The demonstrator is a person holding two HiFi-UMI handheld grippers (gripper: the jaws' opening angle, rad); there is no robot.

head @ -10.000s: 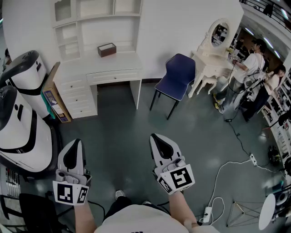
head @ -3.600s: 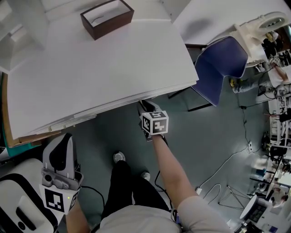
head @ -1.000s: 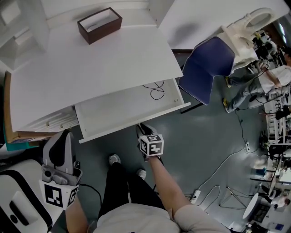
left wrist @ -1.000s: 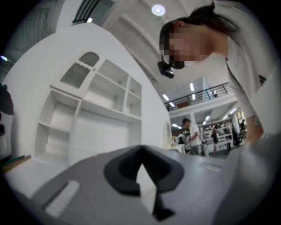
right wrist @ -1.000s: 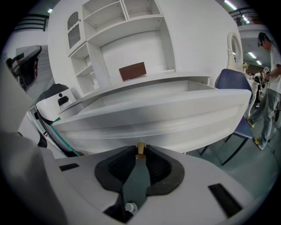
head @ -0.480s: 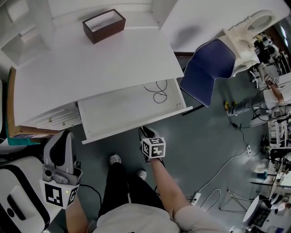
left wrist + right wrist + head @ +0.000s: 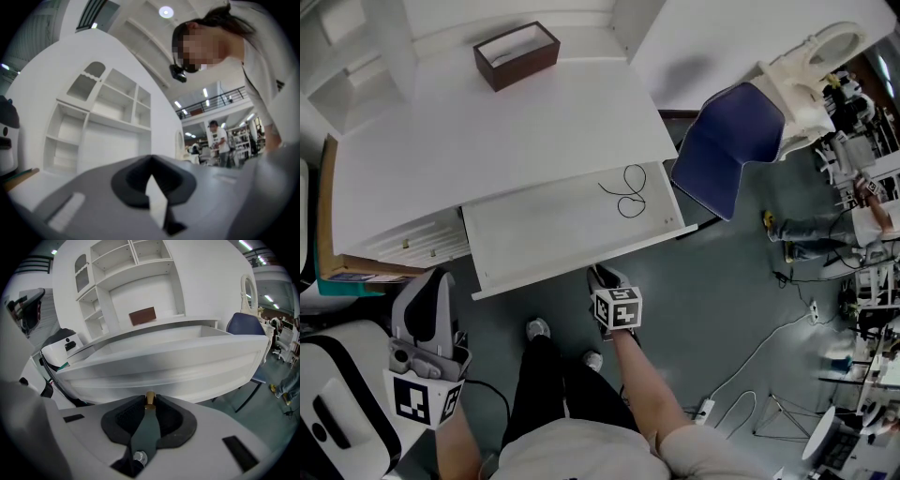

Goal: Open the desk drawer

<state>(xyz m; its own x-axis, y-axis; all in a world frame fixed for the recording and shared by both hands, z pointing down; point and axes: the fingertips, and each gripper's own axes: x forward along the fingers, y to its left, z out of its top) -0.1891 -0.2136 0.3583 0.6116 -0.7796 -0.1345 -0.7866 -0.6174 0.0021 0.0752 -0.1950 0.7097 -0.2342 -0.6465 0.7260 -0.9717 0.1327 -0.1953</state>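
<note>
**Drawer out, knob gripped**

Standing pulled out from under the white surface (image 7: 487,131): the drawer (image 7: 548,232), black cable (image 7: 626,192) inside. Clenched on the brass knob (image 7: 150,398) at its front: the right tool (image 7: 598,275). Held low, well apart, tips together on nothing: the left tool (image 7: 428,286).

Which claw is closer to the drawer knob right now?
Right. The right claw grips the knob on the drawer front. The left claw hangs off to the left, below the desk edge, touching nothing.
</note>
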